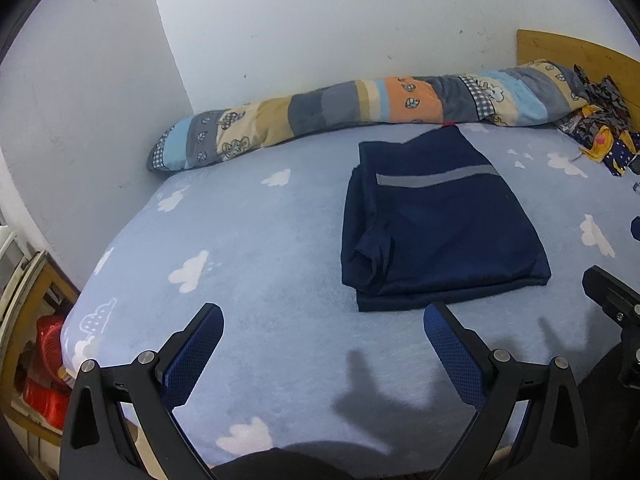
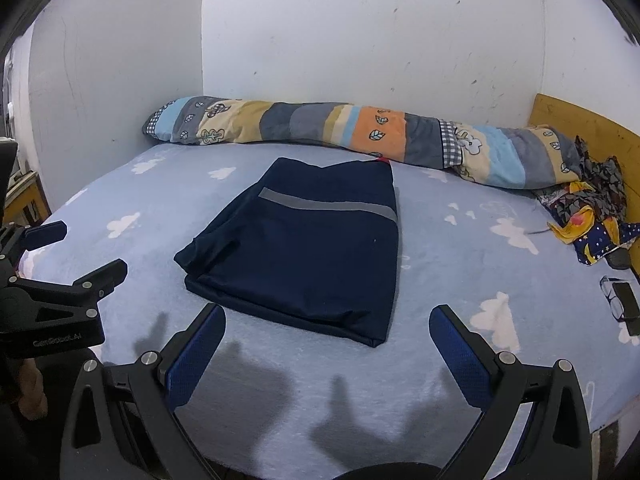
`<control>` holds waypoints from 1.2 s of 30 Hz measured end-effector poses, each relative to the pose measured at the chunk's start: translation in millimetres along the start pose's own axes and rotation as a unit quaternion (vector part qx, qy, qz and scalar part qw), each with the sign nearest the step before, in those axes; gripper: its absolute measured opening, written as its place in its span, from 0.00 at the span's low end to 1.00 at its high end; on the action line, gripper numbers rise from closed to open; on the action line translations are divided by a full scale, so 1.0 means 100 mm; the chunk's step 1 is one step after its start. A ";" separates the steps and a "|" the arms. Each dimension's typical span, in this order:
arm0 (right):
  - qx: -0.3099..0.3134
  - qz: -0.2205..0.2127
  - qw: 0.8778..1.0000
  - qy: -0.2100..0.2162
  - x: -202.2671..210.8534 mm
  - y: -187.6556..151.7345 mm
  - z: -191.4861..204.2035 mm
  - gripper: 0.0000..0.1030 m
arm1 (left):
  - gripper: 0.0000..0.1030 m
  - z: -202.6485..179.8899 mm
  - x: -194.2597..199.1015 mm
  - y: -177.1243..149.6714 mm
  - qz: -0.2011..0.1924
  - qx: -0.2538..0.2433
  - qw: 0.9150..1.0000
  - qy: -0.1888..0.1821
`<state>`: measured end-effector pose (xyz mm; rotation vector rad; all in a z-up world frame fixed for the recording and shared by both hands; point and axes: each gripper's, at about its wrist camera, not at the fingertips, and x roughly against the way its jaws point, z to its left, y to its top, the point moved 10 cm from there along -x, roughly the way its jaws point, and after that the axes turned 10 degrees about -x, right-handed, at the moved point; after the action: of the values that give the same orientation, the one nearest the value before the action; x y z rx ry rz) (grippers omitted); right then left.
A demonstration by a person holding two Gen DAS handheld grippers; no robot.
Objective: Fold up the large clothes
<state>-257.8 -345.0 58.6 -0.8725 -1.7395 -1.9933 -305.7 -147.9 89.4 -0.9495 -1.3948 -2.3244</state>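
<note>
Garment (image 2: 304,256) folded on bed (image 2: 460,248) | left tongs (image 1: 322,320), right tongs (image 2: 326,320) gaping, nearside, apart

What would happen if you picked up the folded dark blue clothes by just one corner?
The folded navy garment would probably flop open: it looks like soft, thin fabric lying in loose layers. It likely feels light. Both the left gripper and right gripper are open, away from it.

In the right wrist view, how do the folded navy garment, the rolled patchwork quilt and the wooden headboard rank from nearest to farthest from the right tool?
1. Folded navy garment with grey stripe: straight ahead of the right tool, on the bed.
2. Rolled patchwork quilt: behind the garment, along the wall.
3. Wooden headboard: far right corner.
</note>
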 end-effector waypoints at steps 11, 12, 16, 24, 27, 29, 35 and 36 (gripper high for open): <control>0.006 -0.003 1.000 -0.003 0.03 -0.01 0.02 1.00 | 0.98 0.05 0.00 -0.02 0.007 0.012 1.000 -0.011; 0.007 -0.004 1.000 -0.003 0.03 -0.01 0.02 1.00 | 0.98 0.04 0.00 -0.02 0.007 0.012 1.000 -0.011; 0.010 -0.004 1.000 -0.006 0.04 -0.02 0.04 1.00 | 0.99 0.02 0.01 -0.03 0.005 0.011 1.000 -0.011; 0.017 -0.004 1.000 -0.009 0.04 -0.03 0.07 1.00 | 0.99 0.01 0.04 -0.04 0.005 0.008 1.000 -0.016; 0.019 -0.004 1.000 -0.011 0.04 -0.03 0.07 1.00 | 0.99 0.00 0.05 -0.05 0.005 0.007 1.000 -0.017; 0.020 -0.003 1.000 -0.011 0.04 -0.03 0.07 1.00 | 0.99 0.01 0.05 -0.06 0.009 0.007 1.000 -0.019; 0.021 -0.004 1.000 -0.013 0.05 -0.02 0.07 1.00 | 0.98 0.02 0.03 -0.07 0.041 0.004 0.999 -0.033; 0.022 -0.005 1.000 -0.013 0.06 -0.02 0.07 1.00 | 0.98 0.03 0.03 -0.07 0.046 0.002 0.998 -0.035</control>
<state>-261.8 -337.0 61.7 -0.8805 -1.7965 -1.9513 -310.6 -141.7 87.2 -1.0802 -1.3514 -2.2400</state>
